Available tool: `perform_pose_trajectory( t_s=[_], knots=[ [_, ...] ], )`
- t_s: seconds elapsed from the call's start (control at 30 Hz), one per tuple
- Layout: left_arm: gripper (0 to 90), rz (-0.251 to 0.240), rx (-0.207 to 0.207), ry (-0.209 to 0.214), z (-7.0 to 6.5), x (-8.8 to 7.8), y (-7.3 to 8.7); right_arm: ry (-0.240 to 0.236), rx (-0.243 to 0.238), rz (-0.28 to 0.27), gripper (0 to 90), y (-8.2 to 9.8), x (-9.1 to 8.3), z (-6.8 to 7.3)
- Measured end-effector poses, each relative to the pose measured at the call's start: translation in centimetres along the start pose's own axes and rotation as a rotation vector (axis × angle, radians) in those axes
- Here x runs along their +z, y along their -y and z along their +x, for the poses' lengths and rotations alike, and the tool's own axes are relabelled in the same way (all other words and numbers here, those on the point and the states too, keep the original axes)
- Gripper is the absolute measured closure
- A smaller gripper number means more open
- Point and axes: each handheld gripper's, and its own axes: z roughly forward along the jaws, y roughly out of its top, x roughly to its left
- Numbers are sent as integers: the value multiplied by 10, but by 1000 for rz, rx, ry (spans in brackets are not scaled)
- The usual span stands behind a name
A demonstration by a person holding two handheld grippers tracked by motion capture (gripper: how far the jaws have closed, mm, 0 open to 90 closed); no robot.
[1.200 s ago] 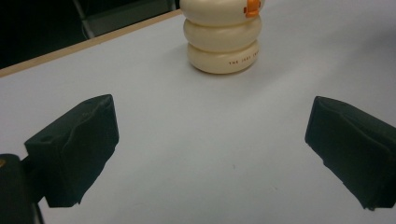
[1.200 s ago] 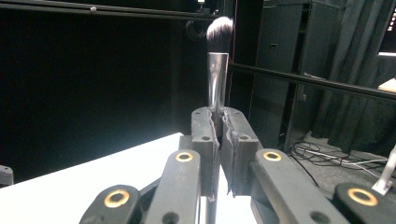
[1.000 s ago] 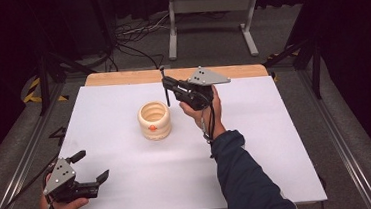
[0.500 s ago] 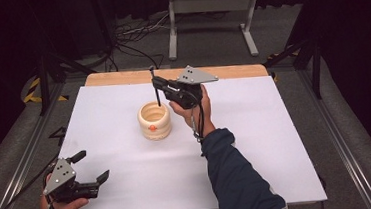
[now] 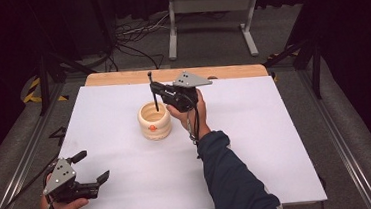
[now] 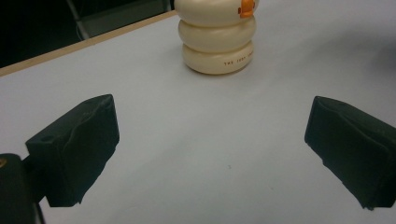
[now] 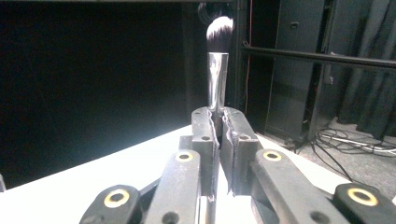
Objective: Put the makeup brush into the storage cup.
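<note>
because the right tongs (image 5: 155, 89) pinch the brush (image 5: 153, 93) upright over the ringed cup (image 5: 154, 120), a tilt could tip it, while the left tongs (image 5: 92, 167) idle wide.

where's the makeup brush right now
The makeup brush is clamped upright in the right hand-held gripper, bristles up. In the high view its handle dips into the cream ribbed holder near the table's far middle.
</note>
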Motion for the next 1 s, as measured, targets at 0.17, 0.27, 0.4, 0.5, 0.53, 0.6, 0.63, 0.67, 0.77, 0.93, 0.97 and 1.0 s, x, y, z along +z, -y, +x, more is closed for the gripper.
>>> perform_pose_trajectory(
  t_s=[0.17,0.27,0.4,0.5,0.53,0.6,0.63,0.67,0.77,0.93,0.97,1.0],
  knots=[
    [39,3,-2,6,0,1,0,11,5,24,850,7,4,-3],
    [39,7,-1,12,0,1,1,19,6,27,850,10,5,-4],
    [39,9,4,17,0,1,1,23,4,43,850,17,8,-5],
    [38,8,2,14,0,1,1,25,13,52,850,23,10,-6],
    [38,8,2,14,0,1,1,26,17,55,850,24,10,-7],
    [38,5,3,13,0,0,0,28,21,56,849,26,11,-7],
    [38,5,1,13,0,0,0,29,21,60,849,28,11,-7],
    [38,0,1,14,0,0,0,27,21,64,849,29,11,-7],
    [46,-6,3,7,0,-1,0,34,15,75,849,34,11,-7],
    [46,-4,5,6,0,-1,0,32,52,88,849,45,11,-10],
    [46,-3,4,7,-1,-1,0,35,55,90,849,47,11,-9],
    [47,-2,5,8,-1,0,0,40,55,96,849,49,10,-9]
  ],
)
